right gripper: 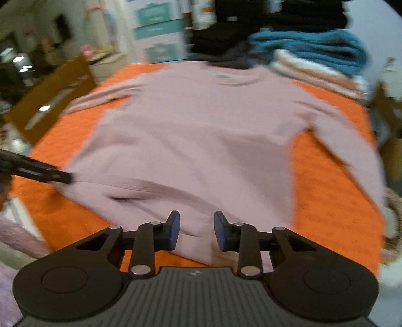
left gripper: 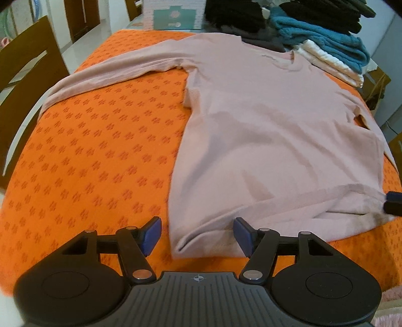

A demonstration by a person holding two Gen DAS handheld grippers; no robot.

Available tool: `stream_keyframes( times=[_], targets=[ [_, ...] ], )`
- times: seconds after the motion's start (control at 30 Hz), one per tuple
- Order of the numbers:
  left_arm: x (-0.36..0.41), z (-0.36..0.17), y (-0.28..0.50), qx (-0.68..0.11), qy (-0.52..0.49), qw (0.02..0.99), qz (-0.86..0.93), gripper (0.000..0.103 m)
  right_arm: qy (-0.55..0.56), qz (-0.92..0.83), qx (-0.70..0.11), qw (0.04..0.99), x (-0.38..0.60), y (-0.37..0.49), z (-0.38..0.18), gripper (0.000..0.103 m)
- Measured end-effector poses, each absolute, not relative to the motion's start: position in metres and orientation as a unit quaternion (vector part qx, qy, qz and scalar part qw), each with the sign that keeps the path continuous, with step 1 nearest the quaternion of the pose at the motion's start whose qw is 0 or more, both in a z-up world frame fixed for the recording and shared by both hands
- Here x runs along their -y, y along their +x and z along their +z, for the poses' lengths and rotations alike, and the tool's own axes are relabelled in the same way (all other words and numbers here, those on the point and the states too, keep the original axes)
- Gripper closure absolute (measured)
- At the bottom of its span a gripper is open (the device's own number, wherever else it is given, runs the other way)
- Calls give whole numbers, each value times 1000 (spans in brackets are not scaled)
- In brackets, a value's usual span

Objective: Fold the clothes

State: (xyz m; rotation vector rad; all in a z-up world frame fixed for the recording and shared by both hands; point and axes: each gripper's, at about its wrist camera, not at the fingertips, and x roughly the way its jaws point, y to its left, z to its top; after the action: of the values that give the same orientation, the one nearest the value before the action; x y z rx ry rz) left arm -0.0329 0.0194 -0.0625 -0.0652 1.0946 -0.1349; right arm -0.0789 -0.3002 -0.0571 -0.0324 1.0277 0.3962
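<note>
A pale pink long-sleeved sweater lies spread flat on the orange patterned tablecloth, neck towards the far end, one sleeve stretched out to the left. My left gripper stands open at the sweater's near left hem corner, which lies between the blue pads. In the right wrist view, the same sweater fills the middle, and my right gripper is open over the near hem. The left gripper's tip shows at the left edge, and the right gripper's tip at the far right edge.
Stacks of folded clothes, teal, white and black, stand at the table's far right corner. A white and teal box stands at the far end. Wooden chairs flank the left side. Something pink and fluffy lies at the near left.
</note>
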Motion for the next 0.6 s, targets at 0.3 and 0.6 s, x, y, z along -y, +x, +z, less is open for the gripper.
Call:
stream_keyframes(
  times=[0.3,0.6],
  targets=[
    [-34,-55,-54,-514,-45,855,-43,37,17,322,-503,802,249,-45,-71,67],
    [-50,-48,-69,-503,-72,861,-21,37,21,358,-524,773,220,-27,-92,53]
  ],
)
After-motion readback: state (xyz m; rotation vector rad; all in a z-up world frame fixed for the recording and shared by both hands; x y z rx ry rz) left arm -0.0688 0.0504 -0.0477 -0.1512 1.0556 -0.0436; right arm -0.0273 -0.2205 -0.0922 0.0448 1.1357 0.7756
